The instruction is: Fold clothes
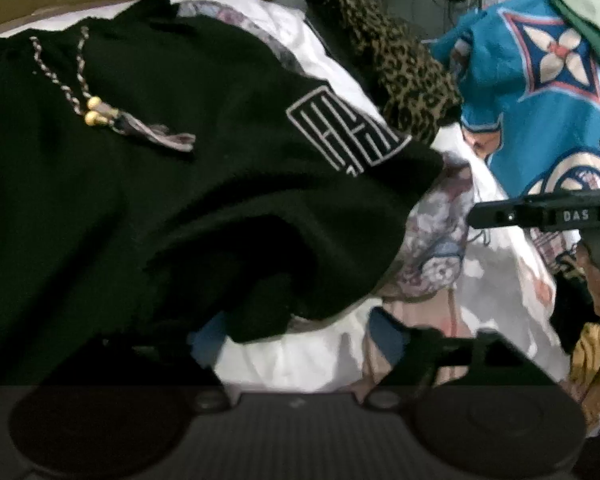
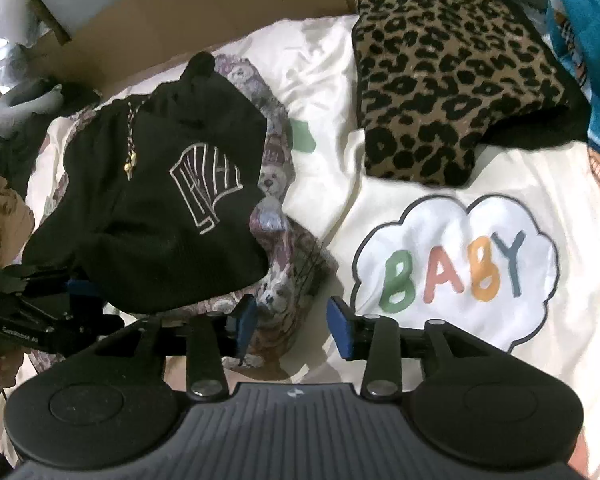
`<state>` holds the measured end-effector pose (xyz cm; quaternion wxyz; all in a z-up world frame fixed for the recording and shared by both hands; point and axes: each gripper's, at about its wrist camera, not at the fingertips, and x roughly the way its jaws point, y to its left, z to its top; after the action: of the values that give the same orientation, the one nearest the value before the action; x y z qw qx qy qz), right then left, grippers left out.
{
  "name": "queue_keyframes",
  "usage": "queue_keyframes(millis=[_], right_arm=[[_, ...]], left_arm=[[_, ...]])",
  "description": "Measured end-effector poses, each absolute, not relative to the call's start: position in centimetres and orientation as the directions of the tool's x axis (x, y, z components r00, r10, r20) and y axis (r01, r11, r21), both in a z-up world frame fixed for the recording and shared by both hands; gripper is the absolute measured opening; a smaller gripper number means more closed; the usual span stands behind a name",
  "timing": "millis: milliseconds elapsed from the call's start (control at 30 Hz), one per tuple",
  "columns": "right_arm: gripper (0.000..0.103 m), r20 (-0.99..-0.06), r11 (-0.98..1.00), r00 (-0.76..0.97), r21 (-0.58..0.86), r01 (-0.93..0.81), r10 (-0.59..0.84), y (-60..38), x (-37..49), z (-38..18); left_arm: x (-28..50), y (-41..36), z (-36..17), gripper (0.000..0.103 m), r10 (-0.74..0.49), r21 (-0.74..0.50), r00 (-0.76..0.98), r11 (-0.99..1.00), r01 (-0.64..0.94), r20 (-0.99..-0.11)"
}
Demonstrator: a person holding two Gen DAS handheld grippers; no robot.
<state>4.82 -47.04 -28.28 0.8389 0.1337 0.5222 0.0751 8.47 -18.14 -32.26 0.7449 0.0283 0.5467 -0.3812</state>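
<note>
A black hoodie [image 1: 172,184] with a white square logo and a braided drawstring lies bunched on the bed; it also shows in the right wrist view [image 2: 152,184]. My left gripper [image 1: 296,332] is open at its lower hem, one blue pad [image 1: 206,340] tucked under the cloth; in the right wrist view it [image 2: 76,292] sits at the hoodie's left edge. My right gripper [image 2: 292,320] is open and empty, just right of the hoodie, over a teddy-bear print cloth [image 2: 280,248]. It shows at the right edge of the left wrist view [image 1: 476,216].
A folded leopard-print garment [image 2: 440,92] lies at the back right, on a white sheet with a "BABY" cloud print [image 2: 456,268]. A blue patterned garment [image 1: 540,92] hangs at the right. A cardboard panel [image 2: 204,20] stands behind the bed.
</note>
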Motion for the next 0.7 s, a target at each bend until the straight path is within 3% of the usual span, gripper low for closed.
queue_keyframes(millis=[433, 500, 533, 567, 600, 667, 700], right_arm=[[0.046, -0.884, 0.970, 0.407, 0.243, -0.018, 0.229, -44.3, 5.5, -31.8], [0.032, -0.887, 0.971, 0.403, 0.240, -0.015, 0.226, -44.2, 5.5, -32.1], [0.013, -0.888, 0.969, 0.397, 0.248, -0.015, 0.233, -44.3, 5.6, -32.1], [0.003, -0.888, 0.967, 0.391, 0.255, -0.015, 0.241, -44.3, 5.6, -32.1], [0.002, -0.889, 0.965, 0.386, 0.262, -0.015, 0.248, -44.3, 5.6, -32.0], [0.001, -0.885, 0.964, 0.391, 0.264, -0.024, 0.252, -44.3, 5.5, -31.6], [0.000, -0.883, 0.964, 0.394, 0.266, -0.029, 0.255, -44.2, 5.5, -31.3]], left_arm=[[9.2, -20.2, -33.3, 0.083, -0.518, -0.333, 0.120, 0.692, 0.641, -0.847], [9.4, -20.5, -33.3, 0.076, -0.520, -0.336, 0.122, 0.696, 0.635, -0.846], [9.5, -20.5, -33.4, 0.067, -0.519, -0.338, 0.123, 0.700, 0.629, -0.846], [9.7, -20.5, -33.4, 0.060, -0.518, -0.341, 0.123, 0.704, 0.623, -0.846], [9.9, -20.5, -33.4, 0.056, -0.521, -0.348, 0.121, 0.708, 0.614, -0.845], [10.4, -20.2, -33.4, 0.036, -0.535, -0.379, 0.109, 0.714, 0.589, -0.838], [10.7, -20.0, -33.4, 0.031, -0.548, -0.401, 0.098, 0.712, 0.576, -0.831]])
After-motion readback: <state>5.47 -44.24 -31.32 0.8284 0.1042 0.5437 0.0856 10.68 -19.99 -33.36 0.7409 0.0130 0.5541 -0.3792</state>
